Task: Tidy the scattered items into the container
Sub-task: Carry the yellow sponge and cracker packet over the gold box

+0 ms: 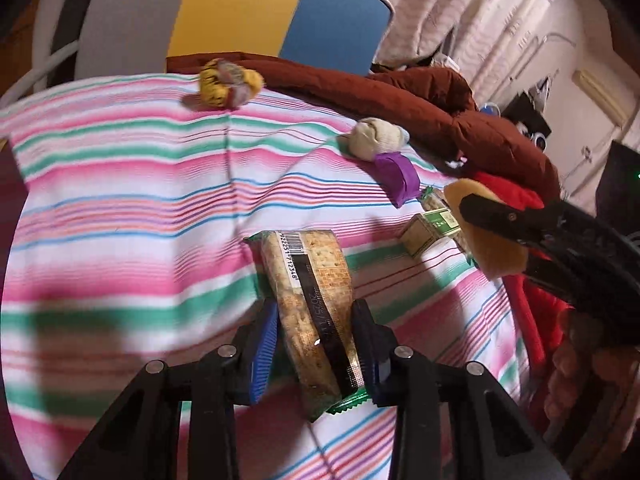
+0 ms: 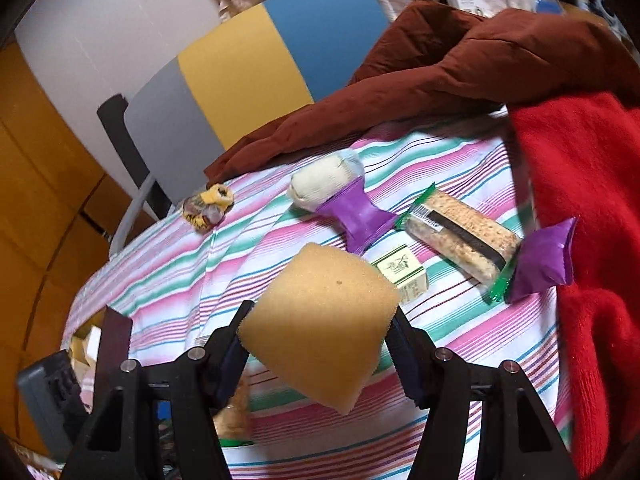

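Note:
My left gripper is shut on a clear pack of crackers and holds it above the striped cloth. My right gripper is shut on a yellow sponge, lifted over the table; it also shows at the right of the left wrist view. On the cloth lie a second cracker pack, a small green-and-cream box, two purple packets, a cream sock ball and a yellow patterned sock ball. No container is clearly visible.
A brown jacket lies along the far table edge and a red sweater covers the right side. A chair with grey, yellow and blue panels stands behind the table. A grey device sits low left.

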